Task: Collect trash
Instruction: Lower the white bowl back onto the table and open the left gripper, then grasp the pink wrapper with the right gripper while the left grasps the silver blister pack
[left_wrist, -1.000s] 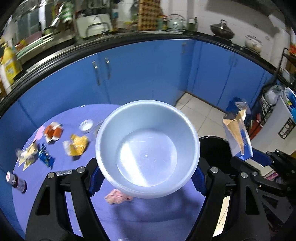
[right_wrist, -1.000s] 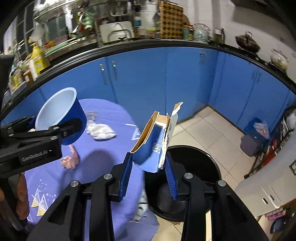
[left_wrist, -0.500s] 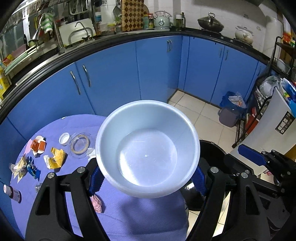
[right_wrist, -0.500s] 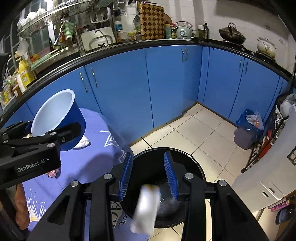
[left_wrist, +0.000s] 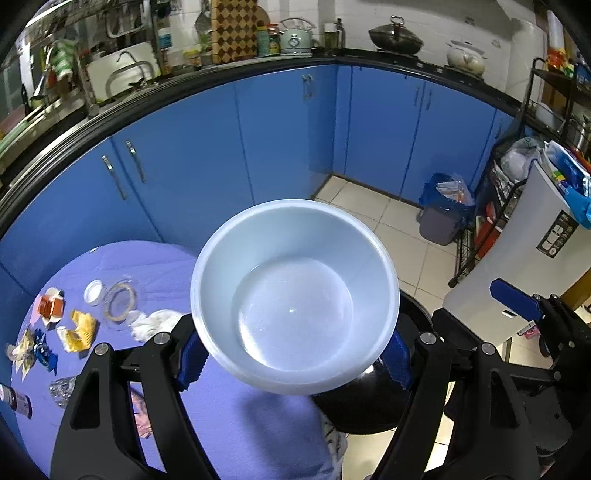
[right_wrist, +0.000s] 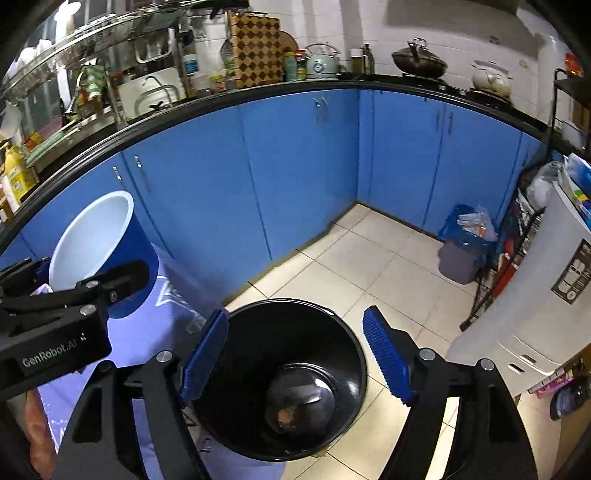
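Left wrist view: left gripper (left_wrist: 295, 362) is closed on a bowl (left_wrist: 294, 295) — white inside, empty, mouth tilted toward the camera, blue pads pressed against its outer wall on both sides. Beneath and to the right of the bowl sits a black trash bin (left_wrist: 364, 410), mostly hidden by it. A round table with a purple cloth (left_wrist: 255, 424) lies at left. On its far-left part lie scattered wrappers (left_wrist: 79, 328), an orange-and-white packet (left_wrist: 50, 306), a small white lid (left_wrist: 93, 291), a clear round lid (left_wrist: 119, 304) and a crumpled white tissue (left_wrist: 153, 323). A small dark bottle (left_wrist: 16, 400) lies at the left edge. A pink scrap (left_wrist: 142, 417) shows between the left fingers. Right gripper's blue pad (left_wrist: 513, 299) enters at right.

Right wrist view: right gripper (right_wrist: 295, 354) hangs above the open black trash bin (right_wrist: 258, 332) on the tiled floor; its jaws are opening, nothing between them — only the bin's interior shows, with some debris (right_wrist: 286, 415) at the bottom. At left, the left gripper (right_wrist: 66, 325) holds the bowl (right_wrist: 92, 240), blue outside, over the purple cloth (right_wrist: 155, 325). Blue cabinets (right_wrist: 295, 166) run along the far side; a small grey bin with a blue bag (right_wrist: 461, 251) stands at right.
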